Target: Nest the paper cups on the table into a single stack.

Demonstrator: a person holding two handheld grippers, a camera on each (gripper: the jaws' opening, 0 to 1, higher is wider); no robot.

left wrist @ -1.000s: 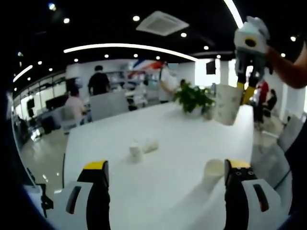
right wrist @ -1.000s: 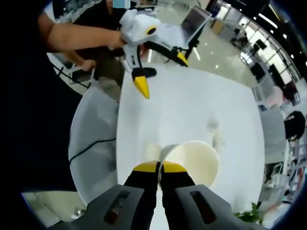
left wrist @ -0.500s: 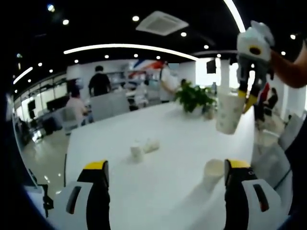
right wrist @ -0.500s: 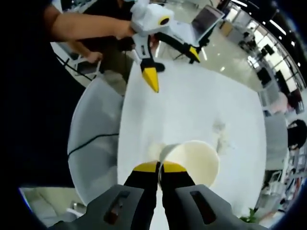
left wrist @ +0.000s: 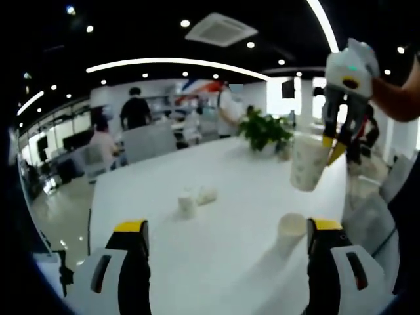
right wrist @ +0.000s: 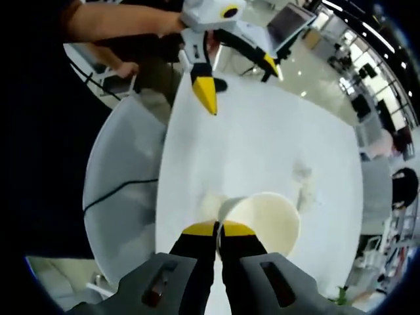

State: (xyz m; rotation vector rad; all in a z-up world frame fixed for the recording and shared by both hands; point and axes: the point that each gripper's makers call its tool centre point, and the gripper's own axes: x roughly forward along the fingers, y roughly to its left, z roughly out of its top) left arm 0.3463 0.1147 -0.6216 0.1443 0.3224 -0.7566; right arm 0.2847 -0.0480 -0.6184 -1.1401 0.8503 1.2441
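Your right gripper (right wrist: 218, 230) has its yellow-tipped fingers (right wrist: 200, 229) pressed together on the rim of a paper cup (right wrist: 266, 223), pinching one wall of it; in the left gripper view the same held cup (left wrist: 307, 164) hangs in the air above the white table (left wrist: 223, 256). Your left gripper (left wrist: 230, 230) has its fingers (left wrist: 131, 228) spread wide and empty, low over the table edge. An upright cup (left wrist: 289, 231) stands on the table just beside the left gripper's right finger, below and slightly to the side of the held cup. You appear to be carrying the held cup toward this one, so the next move would call for lining its base over the open mouth and lowering it straight in. Farther along the table sit two more small cups (left wrist: 195, 200), one upright and one seemingly on its side, touching or nearly so. A potted plant (left wrist: 264, 133) stands at the far end, well apart. Nothing blocks the drop, though your left gripper stands close by.
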